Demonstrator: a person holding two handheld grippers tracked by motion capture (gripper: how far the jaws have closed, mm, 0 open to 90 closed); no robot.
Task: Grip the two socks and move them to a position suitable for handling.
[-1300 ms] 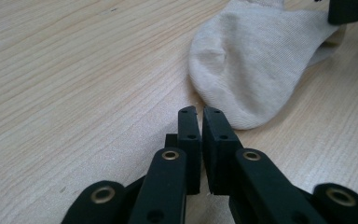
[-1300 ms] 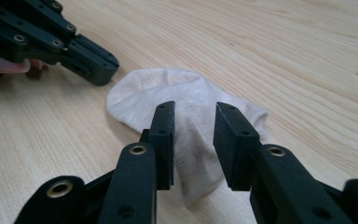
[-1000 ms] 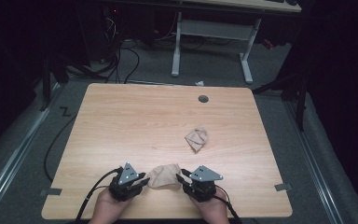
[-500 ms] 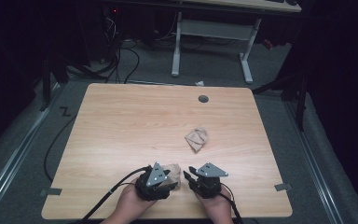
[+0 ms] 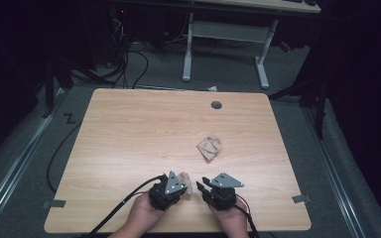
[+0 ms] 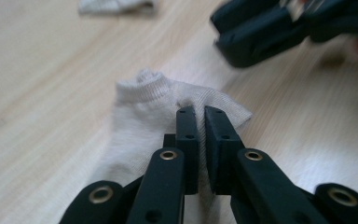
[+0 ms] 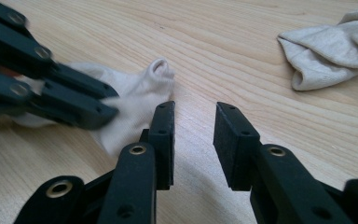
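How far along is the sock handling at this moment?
Early stage. Done: the left gripper has just closed its fingers on the near sock, pinching the fabric. In hand: that sock, lying on the table. The right gripper stands open beside it, holding nothing. Left: the far sock lies crumpled, untouched.

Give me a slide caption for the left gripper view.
Left hand-held gripper pinches a beige sock on the wooden table.

Near sock (image 5: pixel 184 181) before far sock (image 5: pixel 210 147)
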